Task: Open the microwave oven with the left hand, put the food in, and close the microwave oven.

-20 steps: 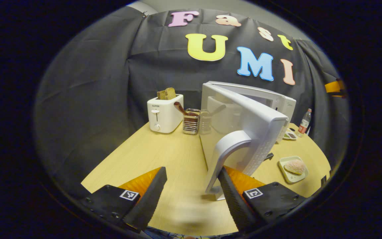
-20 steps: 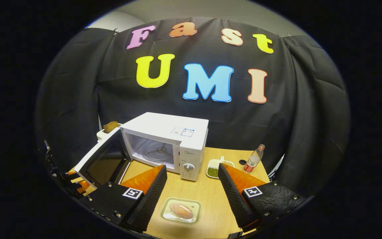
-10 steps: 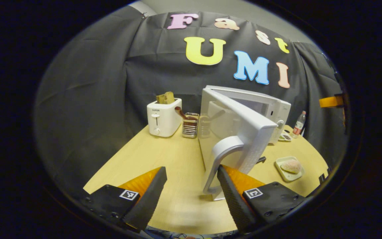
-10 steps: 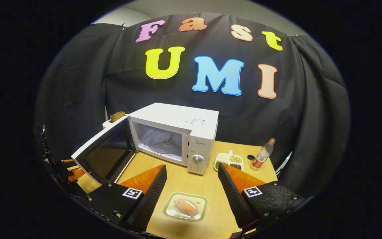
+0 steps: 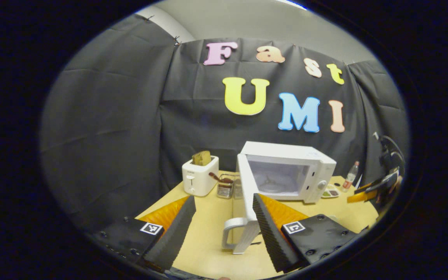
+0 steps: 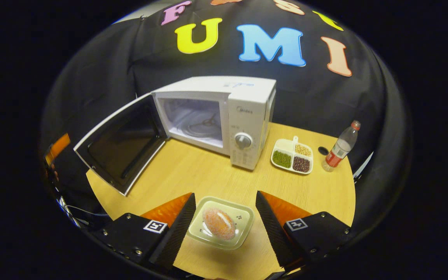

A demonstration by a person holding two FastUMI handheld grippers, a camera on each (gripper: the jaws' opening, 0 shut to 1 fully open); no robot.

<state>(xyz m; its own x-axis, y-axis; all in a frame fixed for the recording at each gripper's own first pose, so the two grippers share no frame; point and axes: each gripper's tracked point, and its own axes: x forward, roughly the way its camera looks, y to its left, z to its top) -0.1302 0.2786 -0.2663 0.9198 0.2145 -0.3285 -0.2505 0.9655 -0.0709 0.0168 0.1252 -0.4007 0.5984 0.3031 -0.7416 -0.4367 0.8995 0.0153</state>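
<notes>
The white microwave (image 5: 286,171) stands with its cavity showing and its door (image 5: 244,194) swung wide, edge-on to the left gripper view. The door's handle (image 5: 232,233) shows in the gap of my left gripper (image 5: 222,233), close to one finger; the fingers are wide apart and open. In the right gripper view the microwave (image 6: 243,105) and its door (image 6: 121,144) are ahead. A round pinkish bun (image 6: 218,223) lies on a pale square plate (image 6: 243,217) between the fingers of my right gripper (image 6: 224,229), which is open and not touching it.
A white toaster (image 5: 198,175) with bread and a metal utensil rack (image 5: 224,186) stand left of the microwave. A divided dish of beans (image 6: 292,155) and a bottle (image 6: 338,147) sit to its right. The round wooden table (image 6: 193,175) ends just under the grippers.
The left gripper has pulled back and risen from the door handle, with the door swung wider. The right gripper has come down and forward, so the plate now lies between its fingers.
</notes>
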